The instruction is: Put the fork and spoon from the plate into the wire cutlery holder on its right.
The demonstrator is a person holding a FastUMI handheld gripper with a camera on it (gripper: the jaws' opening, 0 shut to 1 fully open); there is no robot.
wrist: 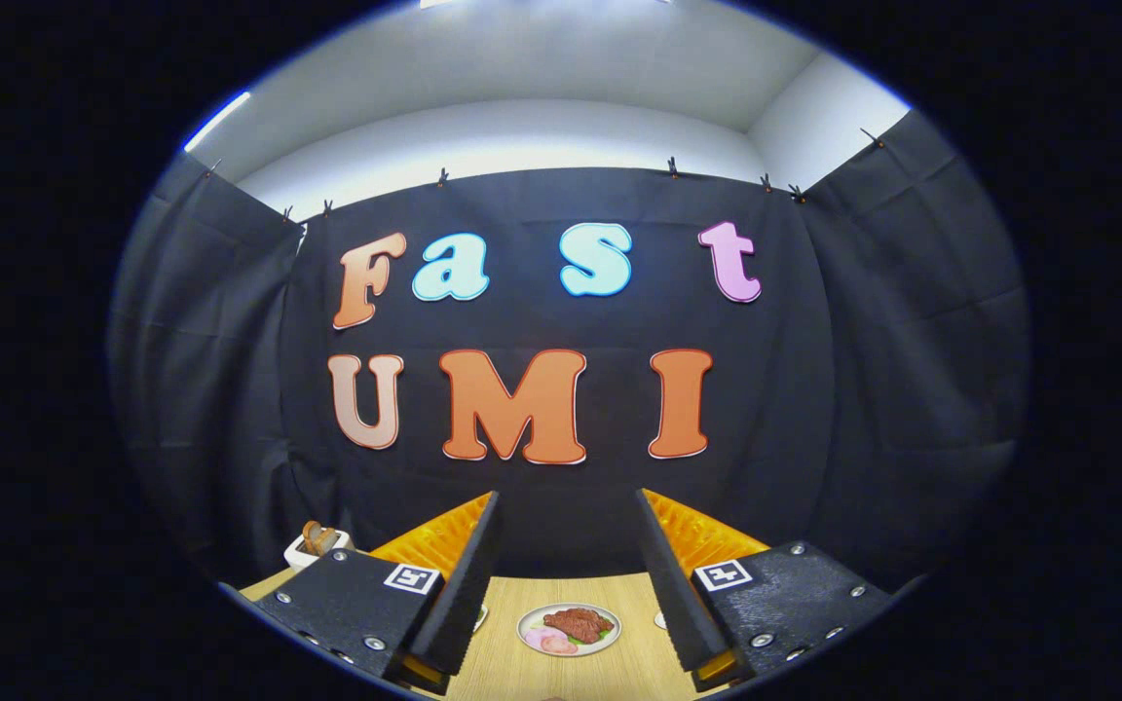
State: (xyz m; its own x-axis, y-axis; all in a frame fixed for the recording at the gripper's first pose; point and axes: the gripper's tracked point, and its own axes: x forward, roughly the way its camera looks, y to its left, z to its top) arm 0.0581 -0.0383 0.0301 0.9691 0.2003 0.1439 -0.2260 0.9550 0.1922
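The gripper [566,574] hangs with jaws wide and empty above the tabletop [522,672]; a plate [569,628] (seemingly holding food) sits between them.

wooden table [561,677], small white dish of brown food [316,545]

A plate of food [569,629] lies on the table [522,672], ahead between the fingers [464,584].

A light wooden table [561,672] carries a small plate [569,629] of meat and pink slices at its middle. At ten o'clock from the plate, a white dish [306,553] holds brown pieces near the table's edge.
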